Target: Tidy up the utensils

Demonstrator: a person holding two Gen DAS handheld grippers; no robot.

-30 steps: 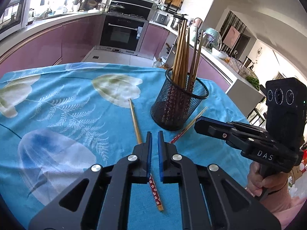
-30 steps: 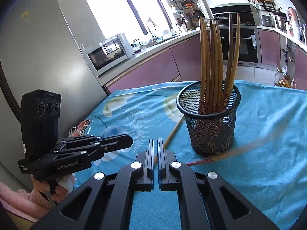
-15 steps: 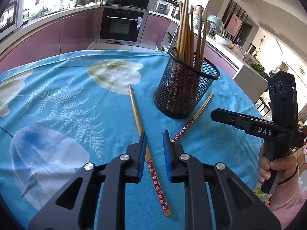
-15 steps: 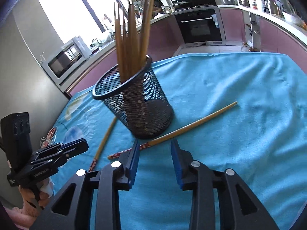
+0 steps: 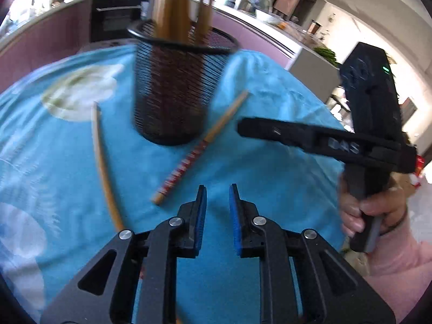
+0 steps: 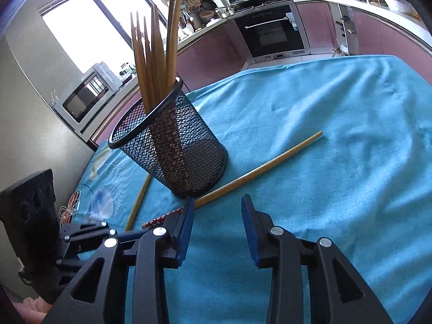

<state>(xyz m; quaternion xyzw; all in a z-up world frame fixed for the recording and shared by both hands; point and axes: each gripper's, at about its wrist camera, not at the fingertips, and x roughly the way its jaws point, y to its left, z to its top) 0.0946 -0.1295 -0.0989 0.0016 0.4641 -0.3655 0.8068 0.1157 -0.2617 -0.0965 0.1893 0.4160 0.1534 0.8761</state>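
A black mesh cup [image 5: 172,94] [image 6: 175,151] stands on the blue cloth and holds several wooden chopsticks [image 6: 156,54]. Two loose chopsticks lie on the cloth. One with a red patterned end [image 5: 199,145] [image 6: 259,170] lies just right of the cup. A plain one [image 5: 104,167] [image 6: 139,202] lies left of it. My left gripper [image 5: 217,193] is open and empty, just short of the red-ended chopstick. My right gripper [image 6: 216,202] is open and empty, low over that chopstick's middle; it also shows in the left wrist view [image 5: 318,137].
The table wears a blue cloth with leaf prints [image 5: 270,162] [image 6: 337,135]. Kitchen counters, an oven [image 6: 272,32] and a microwave [image 6: 86,100] ring the room. A tangle of cable [image 6: 70,210] lies at the table's left edge. The left gripper's body [image 6: 35,226] sits at lower left.
Both grippers have opened wider. The left gripper has moved forward and right, closer to the cup. The right gripper has lowered toward the red-ended chopstick.
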